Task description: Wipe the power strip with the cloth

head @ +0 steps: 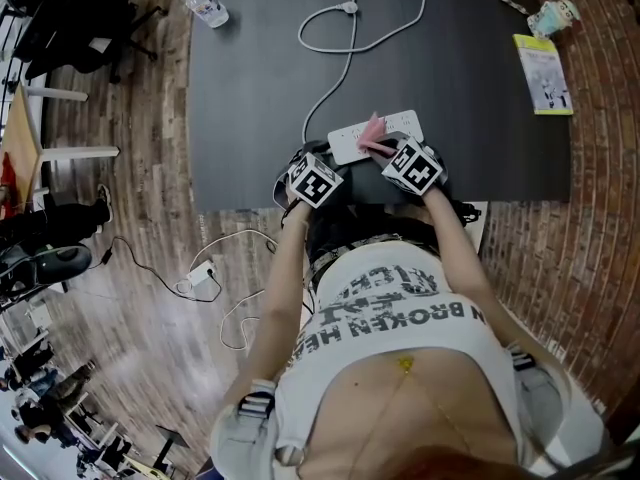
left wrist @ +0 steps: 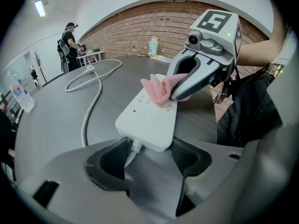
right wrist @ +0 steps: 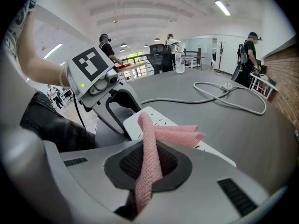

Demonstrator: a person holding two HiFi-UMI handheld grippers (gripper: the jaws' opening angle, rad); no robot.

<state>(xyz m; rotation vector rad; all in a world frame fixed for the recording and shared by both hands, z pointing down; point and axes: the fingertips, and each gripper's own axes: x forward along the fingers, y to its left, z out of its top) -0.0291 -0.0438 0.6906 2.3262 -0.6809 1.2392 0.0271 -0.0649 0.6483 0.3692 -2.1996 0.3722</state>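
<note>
A white power strip lies near the front edge of the black table, and its white cord loops away across the top. My left gripper has its jaws closed against the corners of the strip's cord end. My right gripper is shut on a pink cloth. The cloth's free end rests on top of the strip. In the left gripper view the right gripper presses the cloth down about halfway along the strip.
A water bottle lies at the table's far left corner. A yellow booklet and a small pale object sit at the far right. Brick flooring surrounds the table. People stand in the background, and an office chair is at the left.
</note>
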